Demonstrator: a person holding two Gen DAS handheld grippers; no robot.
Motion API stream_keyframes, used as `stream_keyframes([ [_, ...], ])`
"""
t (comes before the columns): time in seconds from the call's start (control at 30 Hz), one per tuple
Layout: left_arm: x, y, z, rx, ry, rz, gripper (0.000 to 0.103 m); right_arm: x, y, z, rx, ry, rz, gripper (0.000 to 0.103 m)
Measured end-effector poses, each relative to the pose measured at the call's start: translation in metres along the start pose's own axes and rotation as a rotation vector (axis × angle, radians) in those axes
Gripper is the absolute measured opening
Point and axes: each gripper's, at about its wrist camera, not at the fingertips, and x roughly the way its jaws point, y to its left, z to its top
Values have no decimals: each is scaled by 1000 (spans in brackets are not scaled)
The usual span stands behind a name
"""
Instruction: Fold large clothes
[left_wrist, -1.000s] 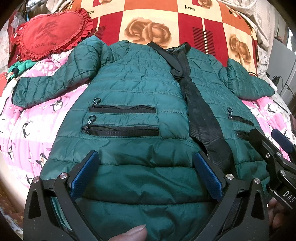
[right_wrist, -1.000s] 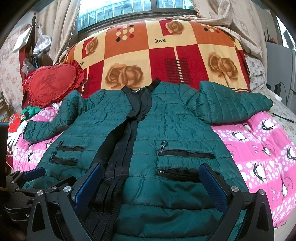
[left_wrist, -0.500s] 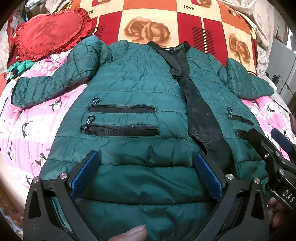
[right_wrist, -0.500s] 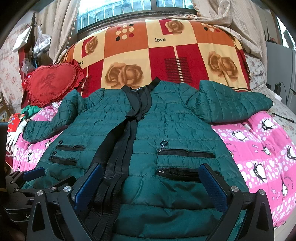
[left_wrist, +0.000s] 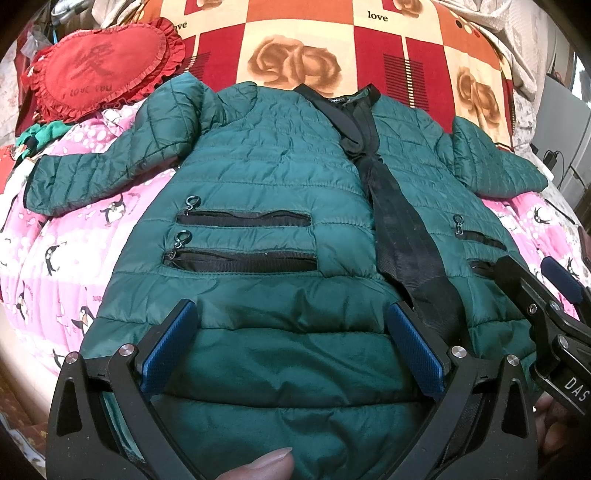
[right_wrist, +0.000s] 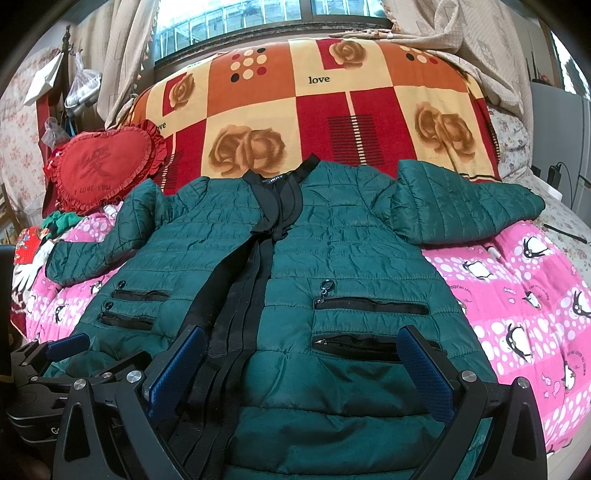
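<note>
A dark green quilted jacket (left_wrist: 266, 177) with black front trim and zip pockets lies flat, front up, on the bed, sleeves spread to both sides; it also shows in the right wrist view (right_wrist: 354, 258). My left gripper (left_wrist: 291, 347) is open, its blue pads over the jacket's lower left panel near the hem. My right gripper (right_wrist: 303, 369) is open over the lower right panel, beside the black placket. The right gripper also shows at the right edge of the left wrist view (left_wrist: 546, 295). Neither holds cloth.
The jacket rests on a pink penguin-print quilt (right_wrist: 524, 295). A red and orange rose blanket (right_wrist: 314, 103) lies behind it. A red heart cushion (right_wrist: 99, 170) sits at the back left. Cables and a white appliance (right_wrist: 557, 122) stand at the far right.
Both grippers have drifted very slightly; the jacket has not moved and nothing was grasped.
</note>
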Motion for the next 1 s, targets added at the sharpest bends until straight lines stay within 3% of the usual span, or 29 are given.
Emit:
stream_keyframes([
  [1.0, -16, -4, 1, 27, -59, 73, 103, 0, -1, 1, 2, 1, 1, 103],
])
